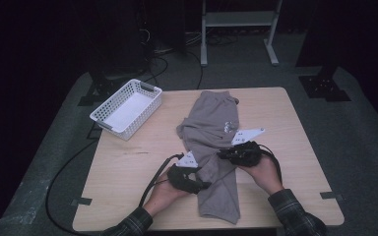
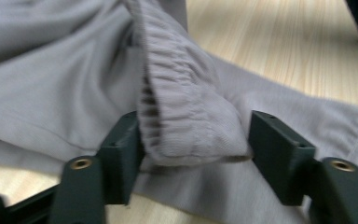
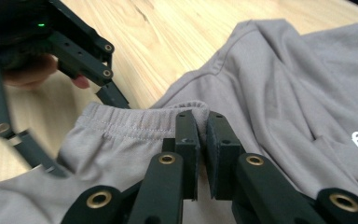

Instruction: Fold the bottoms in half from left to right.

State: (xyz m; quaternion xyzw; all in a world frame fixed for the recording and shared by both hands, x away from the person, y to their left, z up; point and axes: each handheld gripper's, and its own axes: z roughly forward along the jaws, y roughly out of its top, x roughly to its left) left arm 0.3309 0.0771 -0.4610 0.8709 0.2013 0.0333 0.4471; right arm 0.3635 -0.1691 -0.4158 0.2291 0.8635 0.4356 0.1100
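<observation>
Dim room, pale wooden table (image 1: 128,167). Right gripper (image 3: 203,135) has its jaws pinched tight on the ribbed hem of grey sweatpants (image 1: 211,132); left gripper (image 2: 193,154) sits with jaws apart, the bunched waistband between them. White lettering on the fabric is unreadable. White basket (image 1: 126,107) stands well apart, far left.
</observation>
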